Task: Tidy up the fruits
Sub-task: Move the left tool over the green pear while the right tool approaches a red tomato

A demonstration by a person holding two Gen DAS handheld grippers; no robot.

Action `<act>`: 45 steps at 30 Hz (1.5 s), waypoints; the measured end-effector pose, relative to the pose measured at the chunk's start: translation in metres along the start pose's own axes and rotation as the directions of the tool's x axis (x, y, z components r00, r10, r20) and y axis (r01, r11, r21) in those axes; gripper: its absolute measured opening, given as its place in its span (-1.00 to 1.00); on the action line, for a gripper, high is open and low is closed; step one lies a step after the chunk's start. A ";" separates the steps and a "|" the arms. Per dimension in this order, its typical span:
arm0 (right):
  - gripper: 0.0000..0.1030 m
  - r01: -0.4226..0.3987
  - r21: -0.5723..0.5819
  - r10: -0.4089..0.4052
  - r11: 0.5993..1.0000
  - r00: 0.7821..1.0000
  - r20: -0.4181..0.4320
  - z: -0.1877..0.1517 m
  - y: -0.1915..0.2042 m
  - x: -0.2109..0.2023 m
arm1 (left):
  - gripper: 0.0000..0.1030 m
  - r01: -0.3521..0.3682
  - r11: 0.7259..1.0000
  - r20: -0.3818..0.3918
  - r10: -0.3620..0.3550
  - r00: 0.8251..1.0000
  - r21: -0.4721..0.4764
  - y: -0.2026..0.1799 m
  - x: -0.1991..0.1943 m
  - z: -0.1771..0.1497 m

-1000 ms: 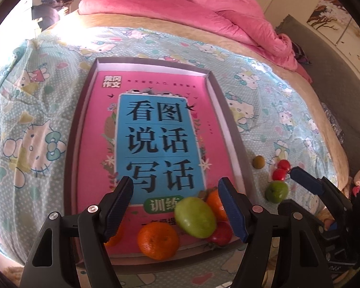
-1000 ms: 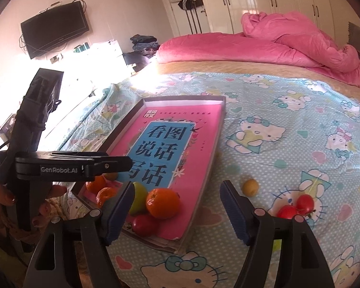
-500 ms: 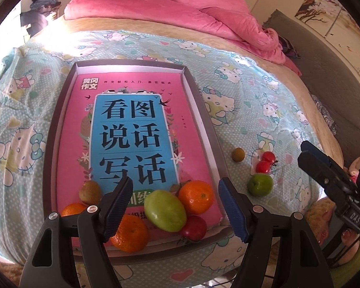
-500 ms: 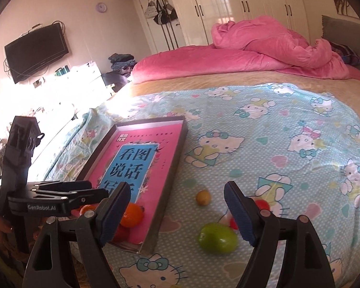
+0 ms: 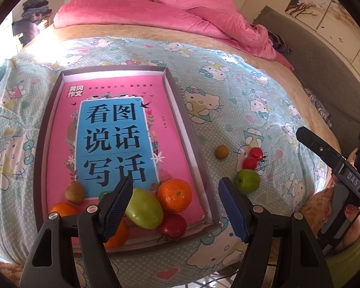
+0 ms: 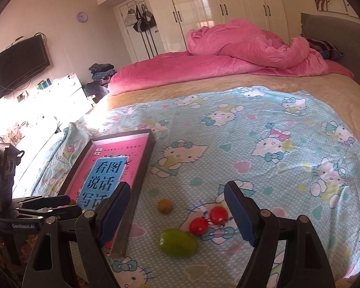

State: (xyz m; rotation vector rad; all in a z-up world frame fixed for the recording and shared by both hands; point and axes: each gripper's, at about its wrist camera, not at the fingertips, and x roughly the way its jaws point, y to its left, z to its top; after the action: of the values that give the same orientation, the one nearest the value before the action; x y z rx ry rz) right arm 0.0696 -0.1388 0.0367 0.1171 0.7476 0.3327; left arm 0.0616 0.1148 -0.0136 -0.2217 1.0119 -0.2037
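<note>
Fruits in 2 groups. On the sheet [image 6: 264,129], right of the tray [image 5: 199,153]: green fruit [image 6: 178,243] nearest, two small red tomatoes [image 6: 208,219] touching each other just behind it, small yellow-brown fruit [image 6: 165,206] farther and a bit left. Already in tray, at near end, on the pink book [image 5: 112,129]: green fruit [image 5: 144,208], oranges [image 5: 174,195], red fruit [image 5: 173,225], brown kiwi-like one [image 5: 75,192].

Right gripper [image 6: 177,212] above the loose group, fingers apart, nothing grasped. Left gripper [image 5: 175,206] over near end of tray, fingers also apart and empty.

Probably next step: pick the loose green fruit w/ right gripper. To do well: lower straight so fruit sits in middle betw. the pads, close across its short side, not the long one, else may slip out. Keep clear of tomatoes just behind, easy to push and roll on soft sheet. Close gently, sheet gives way under pressure. Drop in free part of tray, not on top of the pile.
</note>
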 end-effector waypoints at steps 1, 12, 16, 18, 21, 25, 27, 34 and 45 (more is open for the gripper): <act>0.55 0.004 0.005 -0.004 1.000 1.000 0.001 0.000 -0.002 -0.001 | 0.46 0.000 1.000 -0.002 0.000 1.000 0.009 -0.004 0.000 -0.001; 0.55 0.022 0.041 -0.022 0.999 1.000 0.004 0.005 -0.023 -0.010 | 0.46 0.004 0.996 0.004 -0.004 1.000 0.091 -0.035 -0.001 -0.006; 0.55 0.022 0.054 -0.022 0.998 1.000 -0.002 0.005 -0.029 -0.010 | 0.46 0.011 0.994 -0.002 -0.010 1.000 0.110 -0.045 0.000 -0.006; 0.55 0.025 0.060 -0.025 0.998 1.000 -0.006 0.005 -0.033 -0.010 | 0.46 0.015 0.992 -0.006 -0.015 1.000 0.122 -0.051 0.000 -0.007; 0.55 0.031 0.079 -0.030 0.996 0.999 -0.013 0.006 -0.041 -0.009 | 0.46 0.024 0.990 -0.015 -0.022 1.000 0.139 -0.060 0.003 -0.008; 0.55 0.038 0.098 -0.036 0.994 0.999 -0.026 0.005 -0.049 -0.007 | 0.46 0.034 0.985 -0.033 -0.029 0.999 0.166 -0.074 0.010 -0.010; 0.55 0.037 0.107 -0.034 0.994 0.999 -0.038 0.004 -0.053 -0.004 | 0.46 0.043 0.983 -0.045 -0.035 0.998 0.179 -0.081 0.013 -0.010; 0.55 0.038 0.116 -0.028 0.993 0.996 -0.083 -0.001 -0.061 0.006 | 0.46 0.062 0.974 -0.075 -0.047 0.996 0.218 -0.103 0.027 -0.010; 0.26 0.007 0.114 0.014 0.993 0.984 -0.178 -0.015 -0.064 0.034 | 0.46 0.085 0.968 -0.129 -0.056 0.990 0.236 -0.120 0.055 -0.005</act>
State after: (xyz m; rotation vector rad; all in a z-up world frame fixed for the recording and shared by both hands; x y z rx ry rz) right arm 0.0988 -0.1875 -0.0097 0.1989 0.9448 0.3063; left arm 0.0781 -0.0155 -0.0276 -0.0240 1.0905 -0.4062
